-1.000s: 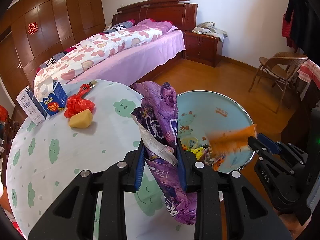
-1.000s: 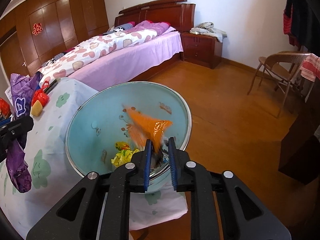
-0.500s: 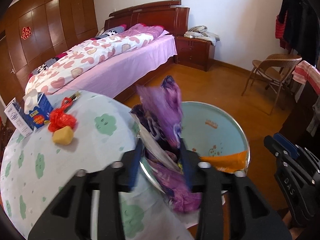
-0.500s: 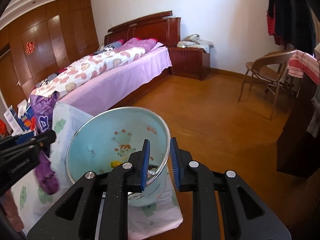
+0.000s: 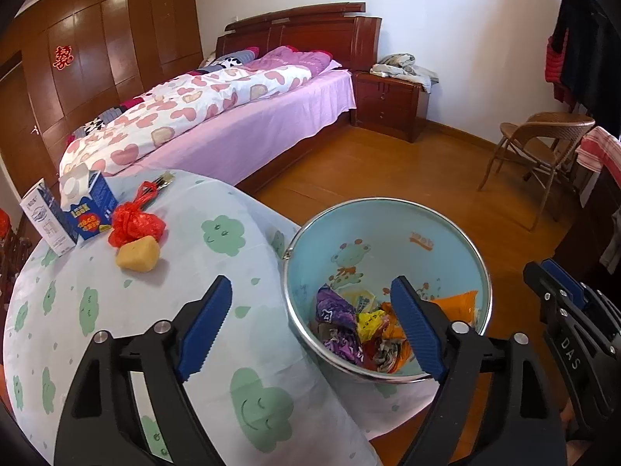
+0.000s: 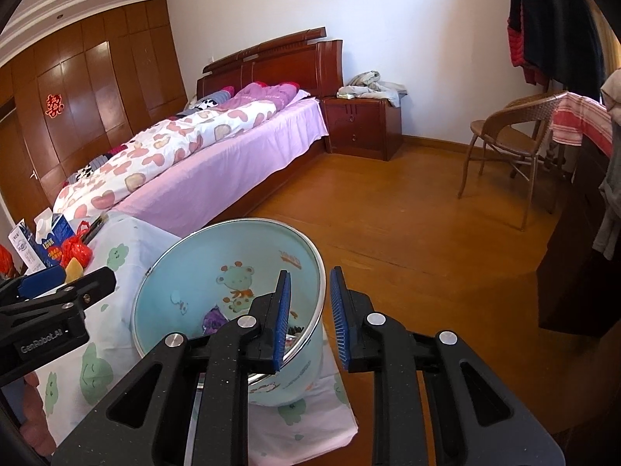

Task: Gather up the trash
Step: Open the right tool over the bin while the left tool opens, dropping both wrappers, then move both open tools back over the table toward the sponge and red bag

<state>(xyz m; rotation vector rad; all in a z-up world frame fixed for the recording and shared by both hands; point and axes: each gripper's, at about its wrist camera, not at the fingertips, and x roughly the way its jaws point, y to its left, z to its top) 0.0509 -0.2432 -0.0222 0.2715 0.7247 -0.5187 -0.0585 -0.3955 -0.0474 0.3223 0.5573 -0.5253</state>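
Observation:
A light blue bucket [image 5: 388, 229] with a cartoon print stands at the table's right edge. A purple wrapper [image 5: 333, 310] and an orange wrapper [image 5: 458, 303] lie in it among other trash. My left gripper [image 5: 310, 281] hovers over the table edge and the bucket's near rim. Its jaws are opening and nothing is between them. My right gripper [image 6: 310, 272] hangs over the bucket's [image 6: 202, 272] right rim. Only a narrow gap shows between its pads, and they hold nothing. On the table lie a red plastic bag [image 5: 136, 223] and a yellow lump [image 5: 139, 257].
A blue carton [image 5: 91, 206] and a white carton [image 5: 46, 217] stand at the table's far left. The tablecloth [image 5: 217, 233] has green cloud prints. Behind are a bed [image 5: 240, 116], a nightstand [image 5: 392, 97], a wicker chair [image 5: 543, 143] and open wooden floor [image 5: 407, 171].
The left jaws have spread wide and the purple wrapper has dropped from them into the bucket. The orange wrapper has left the right gripper and lies in the bucket. The right gripper rose slightly.

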